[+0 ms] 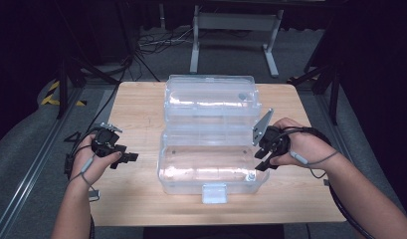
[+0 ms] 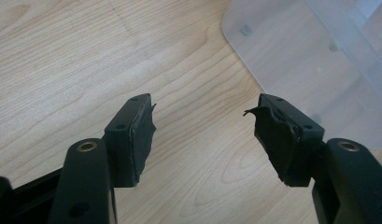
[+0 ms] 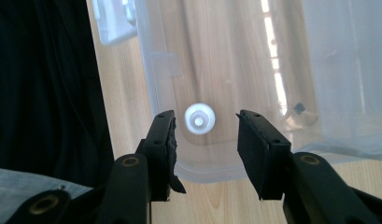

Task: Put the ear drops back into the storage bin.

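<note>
One clear plastic storage box (image 1: 211,167) sits in the middle of the pale wooden table (image 1: 141,107), its hinged transparent lid (image 1: 209,97) thrown back and standing behind the open tray; a small clear latch tab (image 1: 214,193) juts from the front wall toward the person; the tray looks empty, though glare on the plastic makes that hard to confirm. At the box's right end the right gripper (image 1: 263,158) hangs just beside the near corner, its jaws spread apart and holding nothing; the right gripper view looks along them at the tray's end wall, where a small white round stud (image 3: 200,118) lies between the two pads without either touching it. The left gripper (image 1: 125,158) hovers over bare wood near the box's left end, clearly apart from it; its jaws are likewise released and empty, with the rounded corner of the box (image 2: 244,42) ahead and to one side in the left gripper view.

Judging by this, the work is at the approach stage, both hands squaring up to the open box with no grasp yet made; the likely aim is either to swing the lid shut or to steady the tray. The next move calls for the right jaws to advance and close on the wall or rim, and for the left to come in to the other end; thin slick plastic may slip, so a square, firm pinch seems wise.
</note>
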`<state>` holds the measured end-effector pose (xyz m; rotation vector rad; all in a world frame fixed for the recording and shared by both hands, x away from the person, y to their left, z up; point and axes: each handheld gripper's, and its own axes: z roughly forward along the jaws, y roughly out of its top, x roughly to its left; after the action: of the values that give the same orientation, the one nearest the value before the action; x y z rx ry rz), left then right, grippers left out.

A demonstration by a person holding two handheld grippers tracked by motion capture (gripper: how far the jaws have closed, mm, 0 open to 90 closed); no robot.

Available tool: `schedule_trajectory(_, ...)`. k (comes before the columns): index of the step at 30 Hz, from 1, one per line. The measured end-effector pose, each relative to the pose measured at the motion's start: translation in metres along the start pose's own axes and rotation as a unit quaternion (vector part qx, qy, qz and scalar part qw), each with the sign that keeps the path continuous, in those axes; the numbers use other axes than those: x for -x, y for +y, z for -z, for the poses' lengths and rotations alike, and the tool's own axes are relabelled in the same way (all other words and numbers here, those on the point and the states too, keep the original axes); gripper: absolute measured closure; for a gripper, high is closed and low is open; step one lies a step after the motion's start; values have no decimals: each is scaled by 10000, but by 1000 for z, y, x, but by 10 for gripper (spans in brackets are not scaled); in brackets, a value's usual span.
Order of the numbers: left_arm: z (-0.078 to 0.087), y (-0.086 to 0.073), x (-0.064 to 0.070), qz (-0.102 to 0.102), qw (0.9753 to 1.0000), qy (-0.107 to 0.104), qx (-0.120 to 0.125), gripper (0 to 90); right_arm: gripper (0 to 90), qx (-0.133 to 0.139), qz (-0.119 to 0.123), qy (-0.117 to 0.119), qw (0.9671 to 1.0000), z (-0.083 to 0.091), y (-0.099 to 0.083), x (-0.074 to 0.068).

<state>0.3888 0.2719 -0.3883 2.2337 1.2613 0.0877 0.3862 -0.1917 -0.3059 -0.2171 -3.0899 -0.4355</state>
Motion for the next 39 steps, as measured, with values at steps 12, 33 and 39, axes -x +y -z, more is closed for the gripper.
schedule_trajectory(12, 11, -2, 13, -196, 9996, -122, 137, 374, 561, 485, 7, -103, 9988, 13, 12, 11)
schedule_trajectory(33, 25, 0, 50, -817, 9947, -603, 187, 374, 560, 910, -160, -297, 9953, 30, 32, 37)
schedule_trajectory(39, 22, 4, 56, -922, 9929, -738, 173, 374, 564, 1088, -206, -375, 9931, 34, 37, 46)
